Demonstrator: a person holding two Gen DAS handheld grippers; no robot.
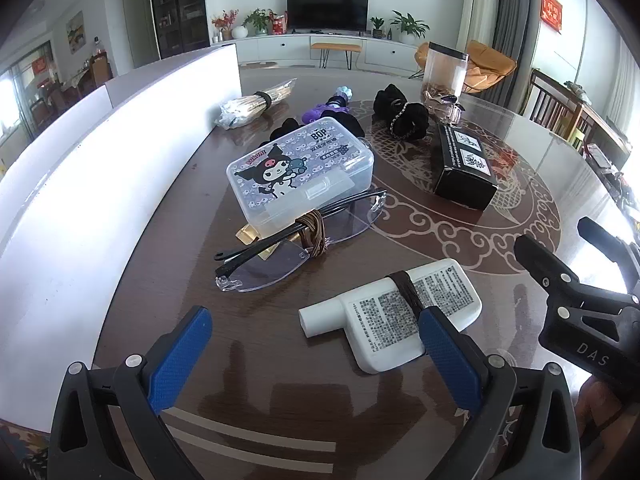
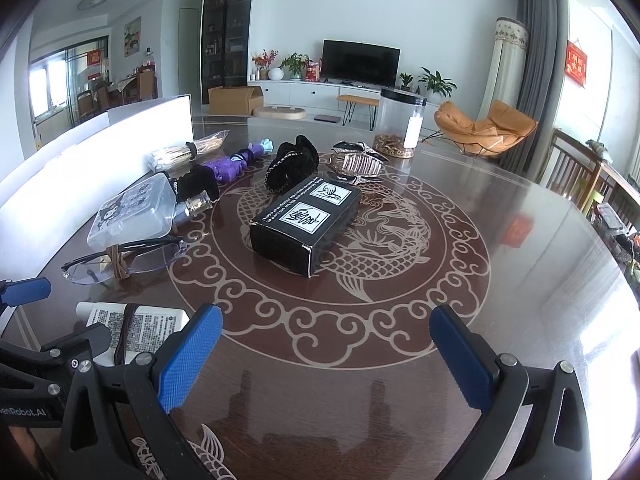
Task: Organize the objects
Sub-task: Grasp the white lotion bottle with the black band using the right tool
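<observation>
White bottle [image 1: 394, 312] flat, spout pointing left, beside spread left hand-held gripper [image 1: 316, 348].

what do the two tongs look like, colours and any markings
Both tongs, left tongs and right tongs, have black plastic frames with silver rivets and textured blue pads. One body reads "DAS" in white, the other "enRobot.AI". No cables or sleeves visible.
</observation>
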